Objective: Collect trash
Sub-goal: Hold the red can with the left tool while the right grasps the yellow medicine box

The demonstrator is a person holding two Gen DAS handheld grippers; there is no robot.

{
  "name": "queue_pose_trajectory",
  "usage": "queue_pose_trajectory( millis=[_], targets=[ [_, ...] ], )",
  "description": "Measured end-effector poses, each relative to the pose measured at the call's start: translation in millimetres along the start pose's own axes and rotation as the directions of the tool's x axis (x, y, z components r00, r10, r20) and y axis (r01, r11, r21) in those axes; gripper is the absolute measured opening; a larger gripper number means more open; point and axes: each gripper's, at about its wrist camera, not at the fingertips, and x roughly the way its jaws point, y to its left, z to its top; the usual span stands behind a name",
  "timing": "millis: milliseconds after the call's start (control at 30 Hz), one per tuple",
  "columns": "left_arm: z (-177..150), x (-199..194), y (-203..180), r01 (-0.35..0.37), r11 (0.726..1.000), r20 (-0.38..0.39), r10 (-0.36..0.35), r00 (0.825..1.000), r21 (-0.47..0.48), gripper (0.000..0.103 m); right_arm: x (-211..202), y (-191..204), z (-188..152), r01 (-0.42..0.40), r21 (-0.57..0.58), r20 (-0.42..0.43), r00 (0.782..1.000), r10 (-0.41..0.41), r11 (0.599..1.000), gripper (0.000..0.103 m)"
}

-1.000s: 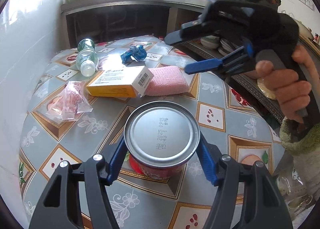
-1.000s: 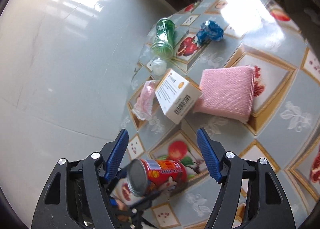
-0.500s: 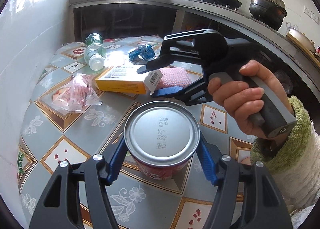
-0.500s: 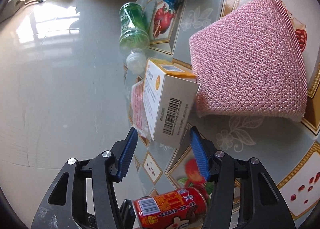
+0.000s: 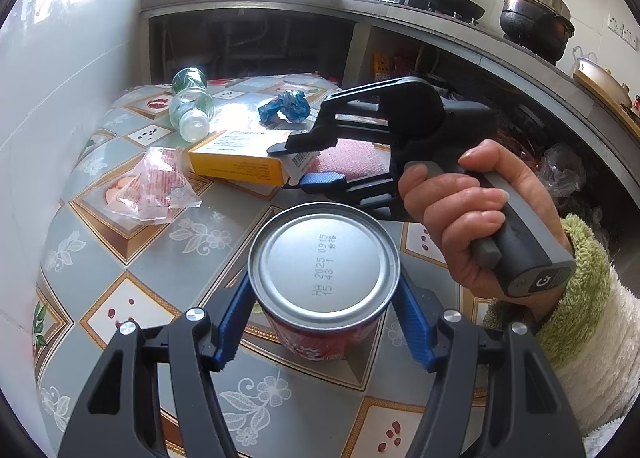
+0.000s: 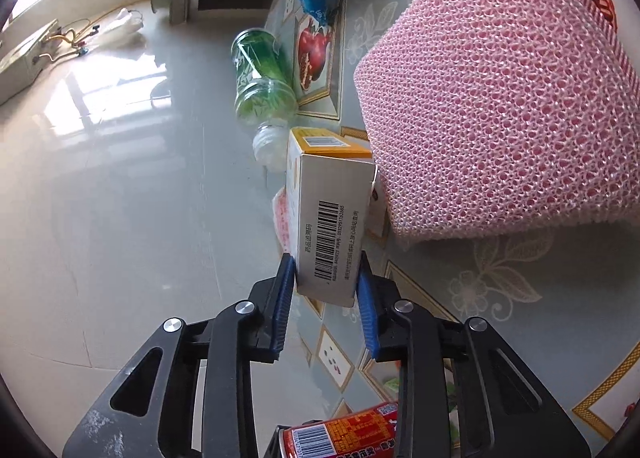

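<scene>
My left gripper [image 5: 324, 322] is shut on a red can [image 5: 324, 274] with a silver lid, held above the table; the can also shows in the right wrist view [image 6: 344, 436]. My right gripper [image 6: 325, 290] is shut on the barcode end of a yellow and white carton box [image 6: 332, 225], which lies on the table [image 5: 240, 161]. In the left wrist view the right gripper [image 5: 304, 161] pinches the box from above and below. A green plastic bottle [image 5: 190, 107], a crumpled blue wrapper [image 5: 286, 107] and a clear pink wrapper [image 5: 154, 187] lie on the table.
A pink knitted cloth [image 6: 496, 105] lies right beside the box. The patterned tablecloth [image 5: 120, 242] meets a white wall [image 5: 52, 89] on the left. A counter with pots [image 5: 532, 25] stands behind and to the right.
My right gripper came down to the box and closed its fingers on the barcode end. My left gripper kept hold of the can and rose a little.
</scene>
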Motion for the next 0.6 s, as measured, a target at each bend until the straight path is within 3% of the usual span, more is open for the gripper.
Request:
queue_pose_trajectory(
  millis=[600],
  targets=[
    [6.7, 0.9, 0.4, -0.010, 0.999, -0.003, 0.010, 1.000, -0.037, 0.064, -89.8, -8.4, -37.0, -0.069, -0.084, 0.135, 0.988, 0.080, 0.994, 0.027]
  ],
)
